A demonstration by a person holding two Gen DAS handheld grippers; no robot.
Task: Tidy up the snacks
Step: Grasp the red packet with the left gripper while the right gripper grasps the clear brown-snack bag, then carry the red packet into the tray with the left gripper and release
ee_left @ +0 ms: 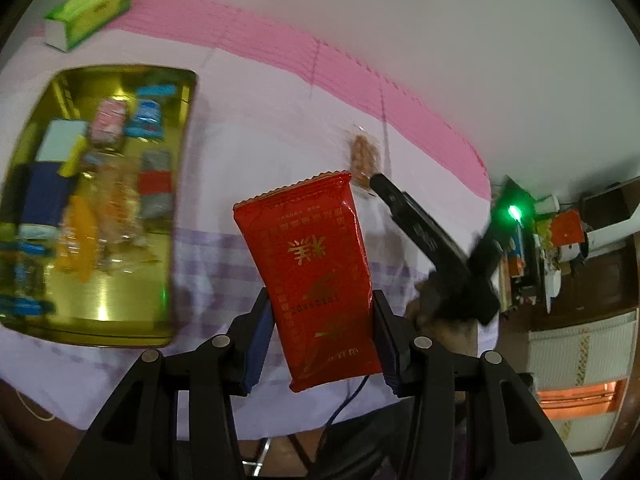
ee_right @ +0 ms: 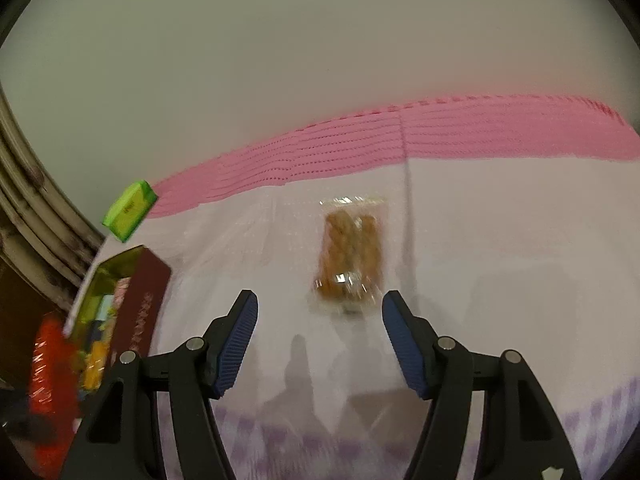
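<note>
From the left wrist view, a red snack packet (ee_left: 316, 276) is seen pinched upright between the blue pads of the left gripper (ee_left: 322, 340), lifted clear of the white cloth (ee_left: 256, 140). Off to the left a gold tin tray (ee_left: 132, 320) is shown, already loaded with a jumble of small snack packs, pretty blurry though. A green box (ee_left: 90, 8) is parked at the far edge by the pink stripe, and the right gripper (ee_left: 420, 232) can be spotted reaching toward a clear packet of brown snacks (ee_left: 364, 156). Only this view gets the cluttered room on the right. Over in the right wrist view, the right gripper (ee_right: 320, 340) is seen spread wide with nothing in it, and that clear packet of brown snacks (ee_right: 352, 252) is lying flat on the cloth just ahead of the fingertips, not touched. The tin tray's dark red outer side (ee_right: 144, 304), the green box (ee_right: 130, 210) and the red packet (ee_right: 52, 392) are caught only at the left edge, smeared.
</note>
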